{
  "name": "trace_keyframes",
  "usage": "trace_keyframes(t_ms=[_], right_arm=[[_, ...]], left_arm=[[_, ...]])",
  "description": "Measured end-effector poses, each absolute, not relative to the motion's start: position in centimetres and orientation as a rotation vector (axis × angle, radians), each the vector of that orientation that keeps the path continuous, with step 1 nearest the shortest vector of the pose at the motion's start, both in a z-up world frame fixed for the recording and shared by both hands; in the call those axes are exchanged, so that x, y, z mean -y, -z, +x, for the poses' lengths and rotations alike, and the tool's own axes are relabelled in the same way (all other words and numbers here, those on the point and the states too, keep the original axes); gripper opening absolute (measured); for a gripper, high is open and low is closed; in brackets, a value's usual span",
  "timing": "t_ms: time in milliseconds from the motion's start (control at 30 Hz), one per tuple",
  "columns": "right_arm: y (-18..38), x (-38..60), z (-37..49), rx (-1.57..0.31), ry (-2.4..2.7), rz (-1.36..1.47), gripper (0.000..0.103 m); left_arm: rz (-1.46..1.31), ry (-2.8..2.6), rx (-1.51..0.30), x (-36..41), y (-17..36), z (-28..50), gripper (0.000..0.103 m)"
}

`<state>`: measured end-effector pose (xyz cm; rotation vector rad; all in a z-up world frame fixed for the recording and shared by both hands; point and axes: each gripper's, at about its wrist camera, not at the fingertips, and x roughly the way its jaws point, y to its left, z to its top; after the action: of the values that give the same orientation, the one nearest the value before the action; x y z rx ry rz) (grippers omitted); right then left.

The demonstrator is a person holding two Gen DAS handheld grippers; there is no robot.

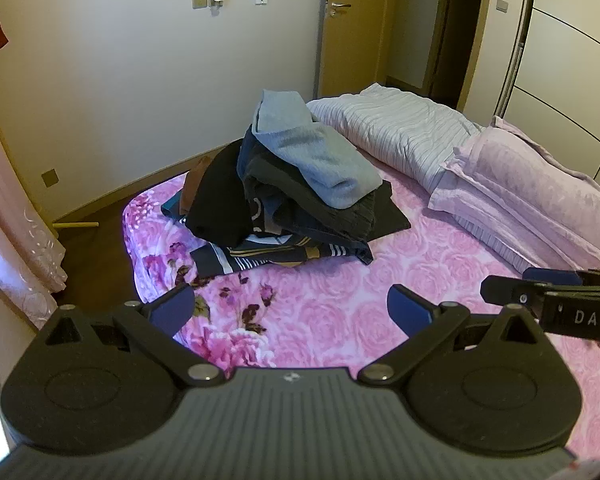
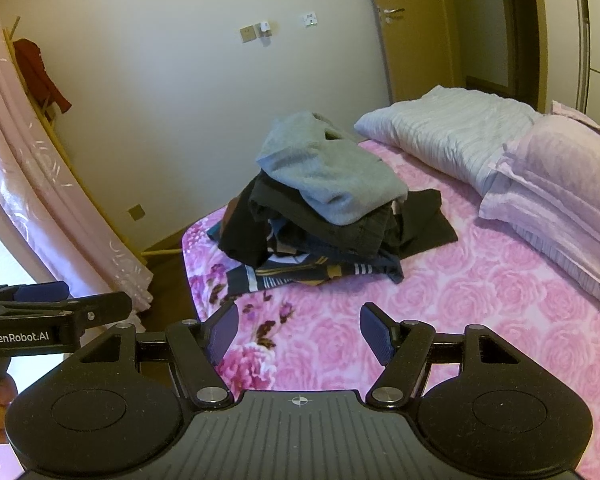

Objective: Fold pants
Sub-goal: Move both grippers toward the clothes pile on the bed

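Note:
A pile of clothes [image 1: 284, 196] [image 2: 328, 216] lies on the pink floral bed, near its far left corner. On top is a grey garment [image 1: 316, 152] [image 2: 332, 172], with dark and black pieces under it and a navy striped piece [image 1: 276, 256] [image 2: 312, 272] at the bottom. My left gripper [image 1: 290, 310] hangs open over the bedspread, well short of the pile, holding nothing. My right gripper [image 2: 298, 330] is also open and empty, at about the same distance from the pile. Each gripper's side shows at the edge of the other's view.
The bed [image 1: 340, 312] has a pink rose cover. A striped pillow [image 1: 404, 128] and a folded pink quilt [image 1: 520, 184] lie at the back right. Dark floor [image 1: 96, 248] and a pink curtain [image 1: 16, 220] are to the left. A door [image 1: 356, 20] stands behind.

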<state>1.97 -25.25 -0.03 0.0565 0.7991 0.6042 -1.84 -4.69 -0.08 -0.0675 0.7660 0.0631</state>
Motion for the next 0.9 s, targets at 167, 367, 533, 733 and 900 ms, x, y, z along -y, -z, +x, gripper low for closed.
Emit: trace_keyframes(t_ms=[167, 367, 533, 733, 900], right_arm=[[0.4, 26.3, 1.8, -0.806, -0.616, 0.054, 0.064], [0.7, 27.5, 1.8, -0.81, -0.623, 0.051, 0.064], [0.9, 28.2, 2.4, -0.813, -0.628, 0.057, 0.064], [2.2, 28.1, 4.3, -0.827, -0.64, 0.083, 0.064], [2.8, 26.3, 7.2, -0.807, -0.638, 0.069, 0.064]], left_arm=[[-0.073, -0.081, -0.771, 5.8, 0.4, -2.3, 0.101], [-0.076, -0.09, -0.774, 7.0, 0.5, -2.2, 0.101], [-0.075, -0.096, -0.782, 7.5, 0.8, -1.9, 0.101], [-0.088, -0.141, -0.807, 5.5, 1.9, 0.9, 0.101], [-0.1, -0.157, -0.817, 2.0, 3.3, 5.5, 0.101]])
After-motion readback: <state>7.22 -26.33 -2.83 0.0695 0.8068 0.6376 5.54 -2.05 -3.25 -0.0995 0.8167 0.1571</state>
